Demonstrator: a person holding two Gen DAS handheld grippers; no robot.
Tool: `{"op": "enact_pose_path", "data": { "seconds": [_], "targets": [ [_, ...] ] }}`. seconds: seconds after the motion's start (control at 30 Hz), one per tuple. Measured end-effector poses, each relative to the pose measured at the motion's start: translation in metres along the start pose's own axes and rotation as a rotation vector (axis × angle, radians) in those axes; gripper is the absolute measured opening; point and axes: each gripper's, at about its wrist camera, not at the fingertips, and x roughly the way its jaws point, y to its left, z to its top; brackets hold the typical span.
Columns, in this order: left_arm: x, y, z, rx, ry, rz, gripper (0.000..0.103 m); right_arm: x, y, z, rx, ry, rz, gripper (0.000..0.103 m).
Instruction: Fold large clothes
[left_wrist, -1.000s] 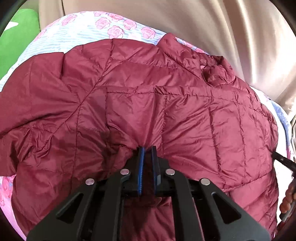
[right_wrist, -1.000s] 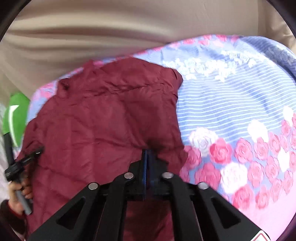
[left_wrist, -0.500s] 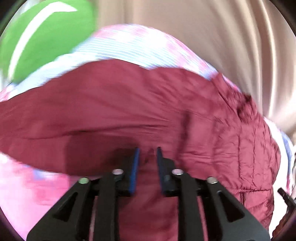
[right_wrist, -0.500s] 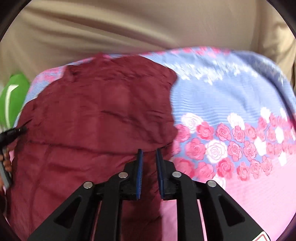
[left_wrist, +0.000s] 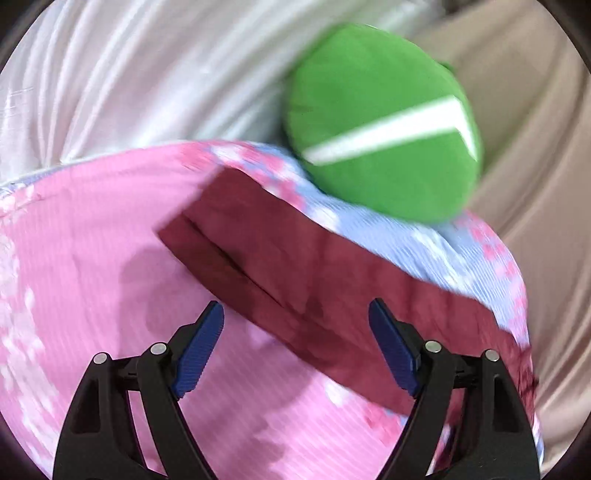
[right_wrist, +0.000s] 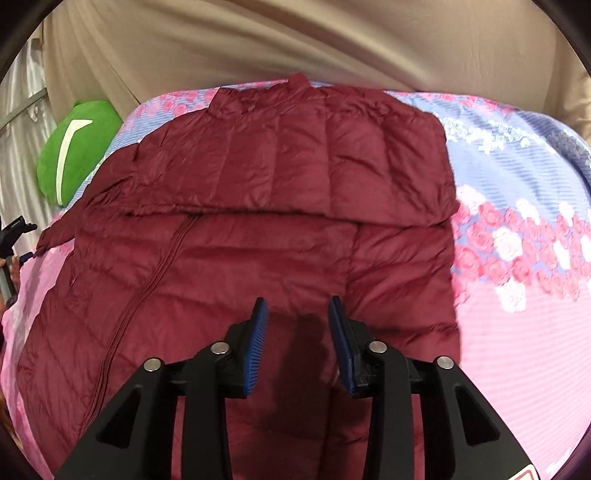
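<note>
A maroon quilted puffer jacket (right_wrist: 280, 221) lies on the bed, with its collar end folded down over the zippered body. In the left wrist view only one sleeve (left_wrist: 295, 269) of it shows, stretched flat across the sheet. My left gripper (left_wrist: 295, 321) is wide open and empty, hovering over the near edge of that sleeve. My right gripper (right_wrist: 297, 317) is open and empty just above the jacket's lower body. The left gripper also shows in the right wrist view (right_wrist: 16, 230) at the far left edge.
A pink and blue floral bedsheet (right_wrist: 517, 277) covers the bed. A green round cushion (left_wrist: 380, 122) sits at the bed's far left corner, also seen in the right wrist view (right_wrist: 74, 147). Beige and white curtains (right_wrist: 295, 40) hang behind the bed.
Both grippers have let go of the jacket and opened. The left gripper swung left to the sleeve and cushion. The right gripper pulled back above the folded jacket.
</note>
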Motion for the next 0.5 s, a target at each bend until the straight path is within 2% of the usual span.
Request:
{"op": "enact_pose_path", "data": {
  "seconds": [0.07,0.13,0.17,0.2,0.23,0.27,0.3,0.4,0.5],
  "targets": [
    [0.008,0.01,0.011,-0.03,0.002,-0.008,0.074,0.001,0.0,-0.005,0.017,0.007,-0.002,0.037],
    [0.019,0.011,0.016,-0.052,0.032,-0.039,0.057,0.0,-0.001,-0.011,0.03,0.012,-0.009,0.037],
    [0.025,0.013,0.017,-0.072,0.05,-0.051,0.055,0.0,0.0,-0.011,0.033,0.015,-0.009,0.037],
    [0.028,0.018,0.02,-0.087,0.058,-0.06,0.049,0.001,0.001,-0.01,0.035,0.02,-0.004,0.037],
    [0.032,0.02,0.02,-0.103,0.071,-0.078,0.033,0.0,0.004,-0.008,0.033,0.018,-0.001,0.037],
    [0.035,0.018,0.019,-0.105,0.087,-0.091,0.021,-0.002,0.008,-0.005,0.024,0.014,0.005,0.037],
    [0.039,0.016,0.019,-0.1,0.102,-0.101,0.0,-0.004,0.012,-0.001,0.015,0.01,0.012,0.037],
    [0.03,-0.003,0.018,-0.04,0.073,-0.132,0.0,-0.01,0.036,0.016,-0.042,-0.005,0.053,0.037],
    [0.0,-0.04,0.022,0.053,0.011,-0.202,0.0,-0.004,0.075,0.043,-0.103,0.012,0.162,0.037]
  ]
}}
